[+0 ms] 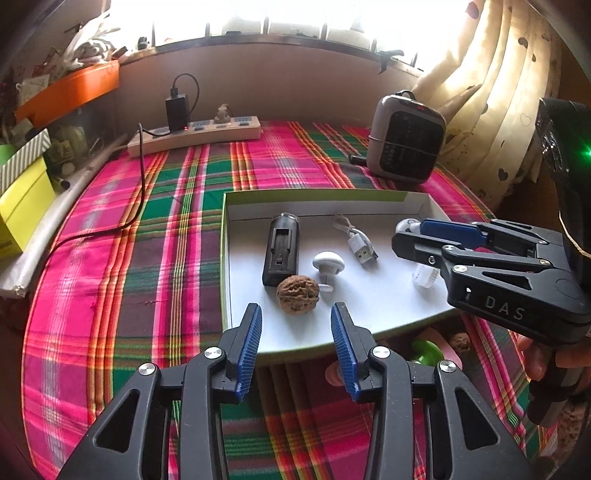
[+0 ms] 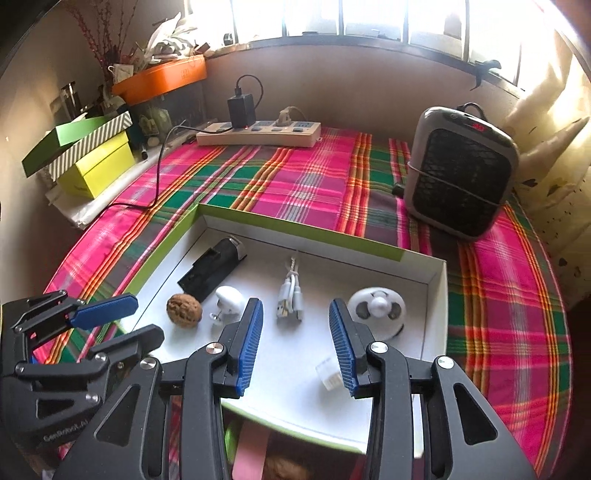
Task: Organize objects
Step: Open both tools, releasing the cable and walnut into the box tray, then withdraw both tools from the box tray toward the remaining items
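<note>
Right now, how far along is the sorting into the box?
Done: the box already holds the black case, walnut, white knob, USB cable, mini fan and a clear piece. In hand: nothing; left gripper and right gripper are both open over the box's near edge. Left: a second walnut and green and pink items on the cloth.

Bright, overexposed daylight through a barred window above a beige wall. Cream curtain with small dark hearts hanging at right. Pink, green and orange plaid cloth over the table. Cluttered shelf corner at left with an orange tray.
</note>
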`<state>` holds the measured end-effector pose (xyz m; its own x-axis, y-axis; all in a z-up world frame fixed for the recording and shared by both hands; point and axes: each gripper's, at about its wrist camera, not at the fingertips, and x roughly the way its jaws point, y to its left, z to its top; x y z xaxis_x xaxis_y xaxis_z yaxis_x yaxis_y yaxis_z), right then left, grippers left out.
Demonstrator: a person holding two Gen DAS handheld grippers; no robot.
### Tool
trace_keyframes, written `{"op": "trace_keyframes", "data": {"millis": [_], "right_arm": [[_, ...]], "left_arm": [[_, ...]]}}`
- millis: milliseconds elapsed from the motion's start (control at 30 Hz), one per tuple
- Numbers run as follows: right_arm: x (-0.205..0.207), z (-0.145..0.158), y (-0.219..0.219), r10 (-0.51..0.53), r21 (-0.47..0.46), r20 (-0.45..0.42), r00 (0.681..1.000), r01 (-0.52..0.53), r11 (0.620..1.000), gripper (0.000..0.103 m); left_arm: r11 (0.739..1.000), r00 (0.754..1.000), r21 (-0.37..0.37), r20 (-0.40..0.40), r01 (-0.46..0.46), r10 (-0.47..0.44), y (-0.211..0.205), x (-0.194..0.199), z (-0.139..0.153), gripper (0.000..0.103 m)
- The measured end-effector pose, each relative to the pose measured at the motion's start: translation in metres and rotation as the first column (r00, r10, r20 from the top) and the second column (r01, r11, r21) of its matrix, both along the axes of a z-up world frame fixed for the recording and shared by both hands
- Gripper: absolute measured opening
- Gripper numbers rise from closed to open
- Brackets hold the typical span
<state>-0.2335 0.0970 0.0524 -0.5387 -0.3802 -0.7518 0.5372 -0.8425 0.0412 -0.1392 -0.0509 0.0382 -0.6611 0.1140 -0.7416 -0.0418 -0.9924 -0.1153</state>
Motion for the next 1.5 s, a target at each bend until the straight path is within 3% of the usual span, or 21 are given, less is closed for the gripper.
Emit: {"op": "trace_keyframes", "data": {"millis": [600,867,1233,1367,1500], "right_arm": [[0.048,0.011,0.044,-0.022,-0.046,-0.048,0.999,0.020,0.999,0.039],[0.069,0.006,0.061,-0.034,-0.038,-0.072,0.997,0.031,0.999,0.039],[0.078,-0.016,0.070,-0.008,-0.032,-0.019,1.000,0.007,0.999,0.039],[0.076,-0.020,0.069,0.003,-0.035,-0.006,1.000,-0.004,0.999,0.047],[0.073,-0.025,0.067,0.018,-0.035,0.009,1.000,-0.018,0.999,0.047]], "left_arm": [[1.000,0.999,0.025,-0.037,0.009,-0.008,0.006,0.036,0.012,0.037],[0.996,0.997,0.056,-0.046,0.070,-0.067,0.020,0.047,0.015,0.037],[0.985,0.988,0.073,-0.008,0.157,-0.157,0.047,0.044,0.001,0.042],[0.985,0.987,0.067,0.013,0.160,-0.161,0.051,0.039,-0.006,0.042],[0.984,0.985,0.055,0.020,0.170,-0.171,0.055,0.036,-0.009,0.042]]}}
